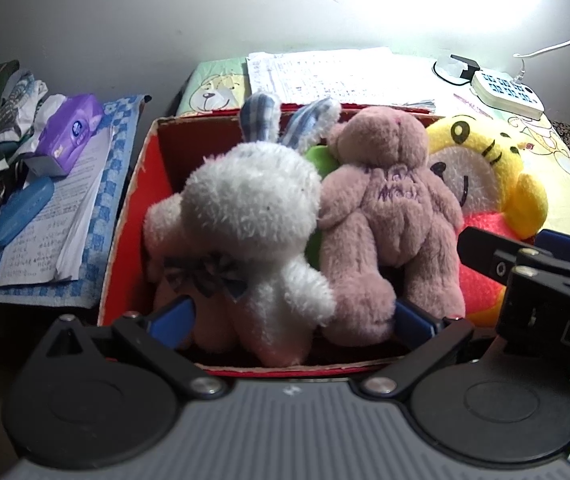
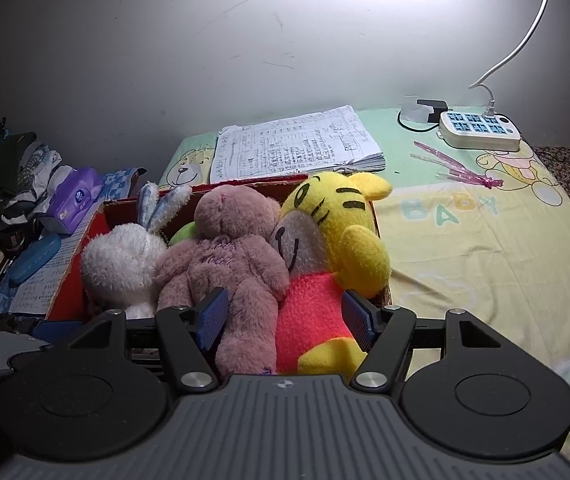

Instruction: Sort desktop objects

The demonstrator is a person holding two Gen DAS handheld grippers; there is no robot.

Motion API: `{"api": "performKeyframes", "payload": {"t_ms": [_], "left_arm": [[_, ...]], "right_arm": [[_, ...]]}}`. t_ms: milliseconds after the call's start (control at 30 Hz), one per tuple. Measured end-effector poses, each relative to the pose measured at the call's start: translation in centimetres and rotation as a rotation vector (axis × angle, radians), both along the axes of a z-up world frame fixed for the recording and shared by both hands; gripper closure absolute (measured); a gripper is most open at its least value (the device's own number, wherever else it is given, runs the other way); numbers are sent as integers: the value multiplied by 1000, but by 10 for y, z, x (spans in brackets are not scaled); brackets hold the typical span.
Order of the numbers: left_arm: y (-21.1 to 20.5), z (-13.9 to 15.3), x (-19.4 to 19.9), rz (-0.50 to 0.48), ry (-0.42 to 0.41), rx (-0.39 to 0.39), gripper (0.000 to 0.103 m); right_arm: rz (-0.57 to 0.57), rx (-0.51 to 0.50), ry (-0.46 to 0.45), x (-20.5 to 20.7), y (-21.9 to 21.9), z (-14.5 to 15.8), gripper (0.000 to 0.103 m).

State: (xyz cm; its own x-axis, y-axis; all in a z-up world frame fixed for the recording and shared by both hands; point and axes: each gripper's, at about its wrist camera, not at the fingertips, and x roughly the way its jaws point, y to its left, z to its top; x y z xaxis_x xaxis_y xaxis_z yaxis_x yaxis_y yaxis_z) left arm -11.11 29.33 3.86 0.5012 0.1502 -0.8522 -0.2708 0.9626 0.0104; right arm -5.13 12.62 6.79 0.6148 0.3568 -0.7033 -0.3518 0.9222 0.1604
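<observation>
Both grippers hang at the near edge of the red cardboard box [image 1: 141, 216], and both stand released, gripping nothing. The left gripper [image 1: 293, 316] straddles the white rabbit [image 1: 245, 216] and the leg of the pink bear [image 1: 385, 216]; the right gripper [image 2: 285, 320] brackets the bear's leg and the red belly of the yellow tiger [image 2: 337, 240].

All three toys sit packed shoulder to shoulder in the box, with something green wedged behind them. To me the soft toys look already sorted, so the step in hand seems to be letting go and drawing back. Next would likely come the loose things: the stack of papers [image 2: 293, 144] at the far side and the pink wrappers [image 2: 457, 168] to the right by the power strip [image 2: 481, 130].

Everything in the box is fluffy pile that will squash and spring; the box is stiff card with frayed rims.
</observation>
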Motion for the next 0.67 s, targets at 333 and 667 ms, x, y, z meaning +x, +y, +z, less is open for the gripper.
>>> {"api": "performKeyframes", "payload": {"t_ms": [333, 667], "left_arm": [[-1, 2, -2, -5, -19, -2, 2], [0, 3, -4, 2, -19, -5, 2]], "right_arm": [[2, 8, 1, 1, 0, -1, 37], [0, 13, -2, -1, -1, 0, 37]]}}
